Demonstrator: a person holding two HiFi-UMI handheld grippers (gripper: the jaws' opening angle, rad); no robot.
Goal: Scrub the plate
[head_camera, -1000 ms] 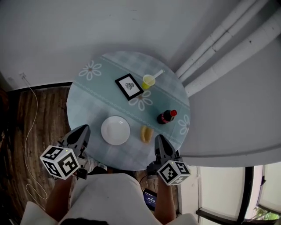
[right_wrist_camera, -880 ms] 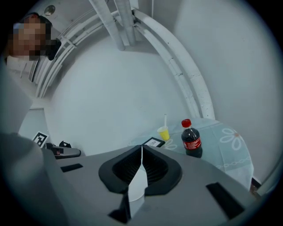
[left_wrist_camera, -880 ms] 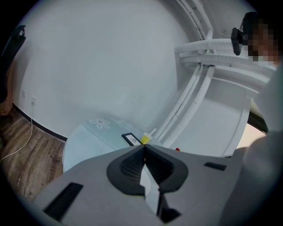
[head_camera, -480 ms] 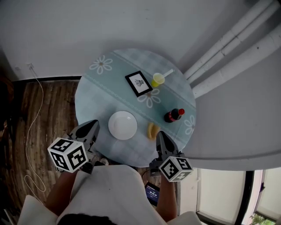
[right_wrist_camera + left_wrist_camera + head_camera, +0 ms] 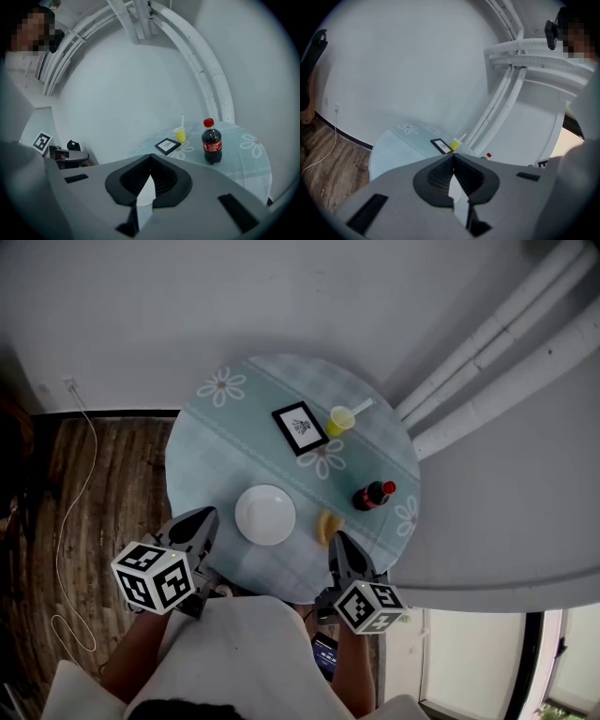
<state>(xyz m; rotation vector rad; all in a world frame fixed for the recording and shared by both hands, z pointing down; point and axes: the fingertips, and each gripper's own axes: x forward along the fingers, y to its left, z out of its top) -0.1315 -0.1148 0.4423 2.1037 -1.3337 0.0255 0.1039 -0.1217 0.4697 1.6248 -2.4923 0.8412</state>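
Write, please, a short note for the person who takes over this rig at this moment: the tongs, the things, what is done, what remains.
Left tongs: shut, empty, at the near table edge, left of the plate.
Right tongs: shut, empty, just short of the yellow sponge.
Things: plate flat on the round table; sponge lies to its right, apart from it. Behind them: cola bottle, yellow cup, framed picture.
Done: nothing visible; sponge not yet picked up.
Left: open right tongs, take sponge, probably steady plate with left tongs, scrub.
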